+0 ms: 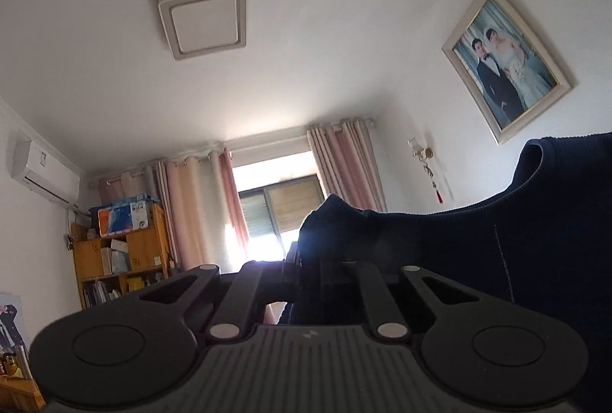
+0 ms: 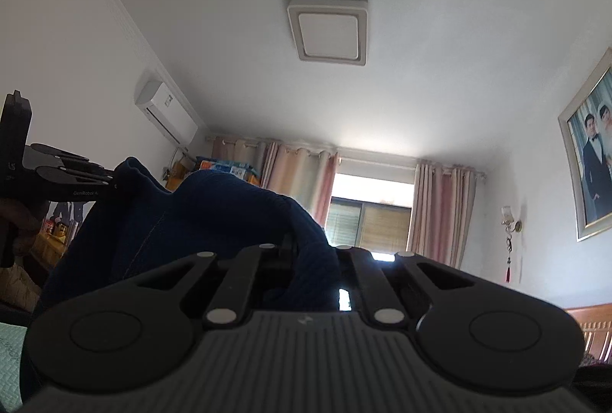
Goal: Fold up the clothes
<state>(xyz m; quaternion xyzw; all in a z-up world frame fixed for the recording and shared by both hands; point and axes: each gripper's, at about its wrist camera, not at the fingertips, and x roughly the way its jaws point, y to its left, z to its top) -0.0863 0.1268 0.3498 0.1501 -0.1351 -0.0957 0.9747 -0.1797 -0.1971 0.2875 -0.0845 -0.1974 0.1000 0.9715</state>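
Note:
A dark navy knitted garment (image 1: 478, 244) hangs stretched between both grippers, lifted high in the room. In the left wrist view my left gripper (image 1: 306, 260) is shut on one edge of the cloth, which bunches over the fingertips and spreads to the right. In the right wrist view my right gripper (image 2: 306, 252) is shut on another edge of the same navy garment (image 2: 199, 214), which drapes off to the left. There the left gripper (image 2: 111, 179) shows from the side, pinching the cloth, with a hand (image 2: 19, 221) on its handle. Both grippers tilt upward toward the ceiling.
A square ceiling lamp (image 1: 204, 17), a wall air conditioner (image 1: 44, 170), a wooden shelf (image 1: 122, 252) with boxes, pink curtains (image 1: 199, 210) around a bright window (image 1: 279, 206), and a framed photo (image 1: 508, 64) on the right wall. A wooden headboard (image 2: 591, 325) sits low right.

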